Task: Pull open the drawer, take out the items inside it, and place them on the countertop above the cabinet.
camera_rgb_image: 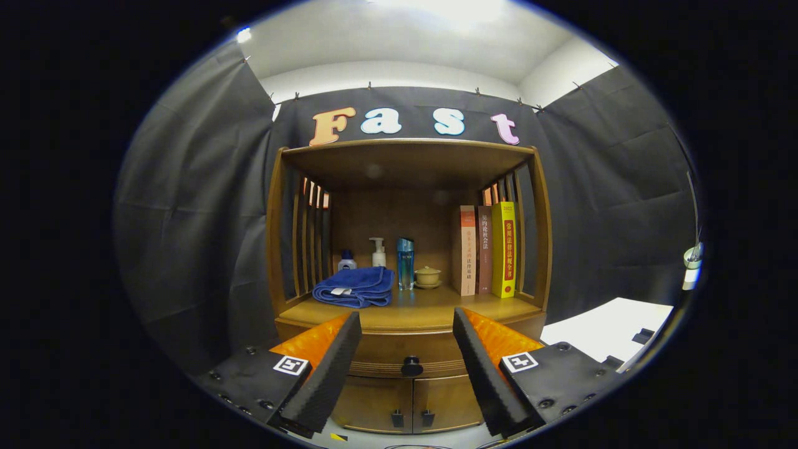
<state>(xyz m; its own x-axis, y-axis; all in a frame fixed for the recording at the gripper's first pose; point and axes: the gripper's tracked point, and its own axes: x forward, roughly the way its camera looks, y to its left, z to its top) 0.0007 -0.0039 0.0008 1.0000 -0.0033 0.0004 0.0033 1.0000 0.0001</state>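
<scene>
- I am holding my claw point(407, 330) spread wide and gripping nothing, its two fingers flanking the closed drawer point(408, 352) of a wooden cabinet point(280, 249) standing ahead of them.
- Beyond my left finger point(330, 374), a folded blue towel point(354, 287) is lying on the countertop point(411, 310), with a small white bottle point(346, 260) standing just behind it.
- Just to the right of that bottle, a white pump bottle point(378, 252) is standing at the back of the countertop, beyond the gap between my fingers.
- Next along, a tall blue bottle point(406, 263) is standing upright near the towel's right end.
- Directly between my fingers and a little ahead of them, the drawer's dark round knob point(411, 365) is sitting untouched; the drawer's contents are hidden from me.
- Below the knob, two small cabinet doors point(411, 404) are sitting shut side by side.
- To the right of the blue bottle, a small lidded cup point(427, 275) is resting on a saucer.
- Beyond my right finger point(483, 374), three books point(489, 251) are standing upright against the cabinet's slatted right side.
- Further right of that finger, a white surface point(608, 333) is showing beside the cabinet.
</scene>
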